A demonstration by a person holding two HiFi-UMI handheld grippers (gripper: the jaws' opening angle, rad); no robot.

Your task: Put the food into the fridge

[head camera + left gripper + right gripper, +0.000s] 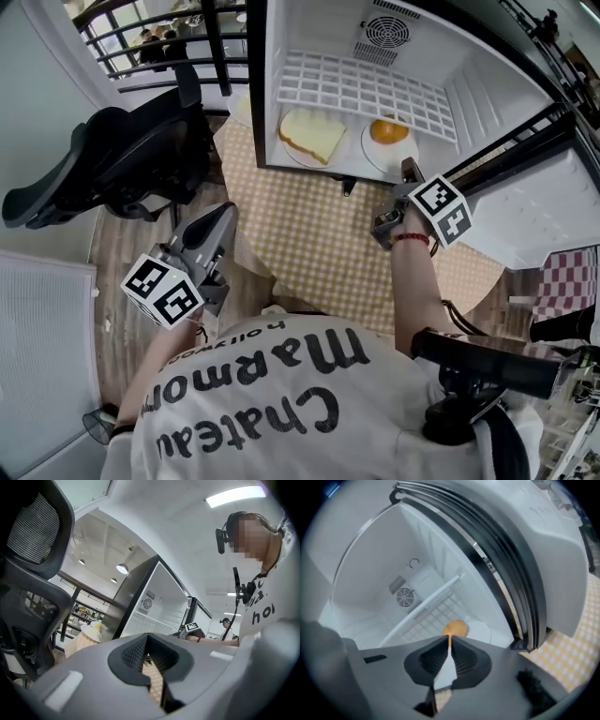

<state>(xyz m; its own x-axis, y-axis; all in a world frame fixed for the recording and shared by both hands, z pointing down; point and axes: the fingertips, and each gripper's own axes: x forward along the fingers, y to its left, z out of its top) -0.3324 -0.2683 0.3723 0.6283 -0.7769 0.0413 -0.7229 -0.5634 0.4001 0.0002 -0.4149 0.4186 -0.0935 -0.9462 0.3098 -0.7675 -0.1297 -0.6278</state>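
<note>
Checkered mat (309, 234) fronting open fridge (356, 84); inside, two plates (374, 154): one bread slice (312, 134), one orange food (388, 130). Right gripper (410, 169) just outside, left gripper (223, 217) well back. Left gripper view: jaws together, empty. Right gripper view: jaws closed, empty.

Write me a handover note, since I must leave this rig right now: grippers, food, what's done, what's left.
Left gripper: shut, empty, near the chair.
Right gripper: shut, empty, at the open fridge.
Bread and the orange food lie inside the fridge, side by side.
Done: both are in.
Left: probably close the door; a plate beside the fridge may hold more food, too small to tell.
</note>
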